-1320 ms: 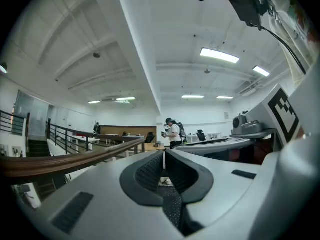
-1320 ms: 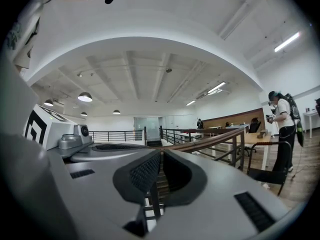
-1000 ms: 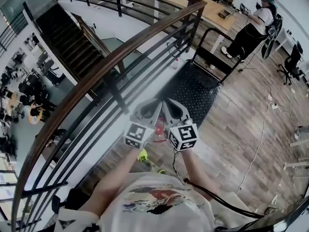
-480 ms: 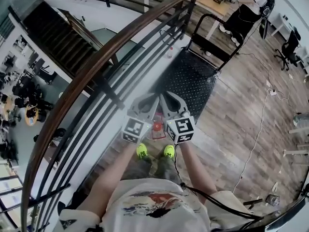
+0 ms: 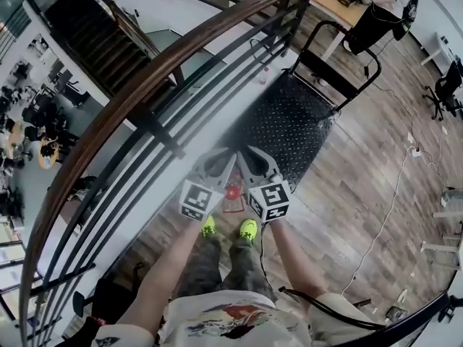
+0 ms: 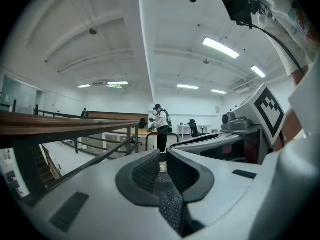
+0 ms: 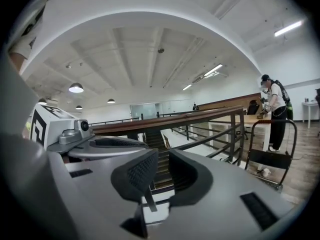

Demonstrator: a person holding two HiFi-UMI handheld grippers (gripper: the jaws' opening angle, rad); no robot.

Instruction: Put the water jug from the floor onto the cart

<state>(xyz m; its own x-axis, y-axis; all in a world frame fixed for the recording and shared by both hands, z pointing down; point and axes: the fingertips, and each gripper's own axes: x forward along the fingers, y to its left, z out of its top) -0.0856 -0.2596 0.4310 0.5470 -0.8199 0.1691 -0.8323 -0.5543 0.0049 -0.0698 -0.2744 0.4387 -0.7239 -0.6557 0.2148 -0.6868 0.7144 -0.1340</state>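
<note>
In the head view the water jug, clear with a red cap, stands on the wooden floor just ahead of my green shoes, short of the black cart. My left gripper and right gripper hover side by side above it, pointing at the cart. The left gripper has its jaws almost together, just starting to part, with nothing in them. On the right gripper the jaws are opening, a clear gap between the pads and nothing in it. Neither gripper view shows the jug.
A dark metal railing with a wooden top rail runs along the left, with a stairwell beyond. The cart handle is at its far end, where a person stands at a desk. A small bottle lies by the railing. A cable crosses the floor on the right.
Both grippers have sunk together toward the floor, still side by side. My green shoes have come into sight below them, and the jug's red cap stays between the two marker cubes.
</note>
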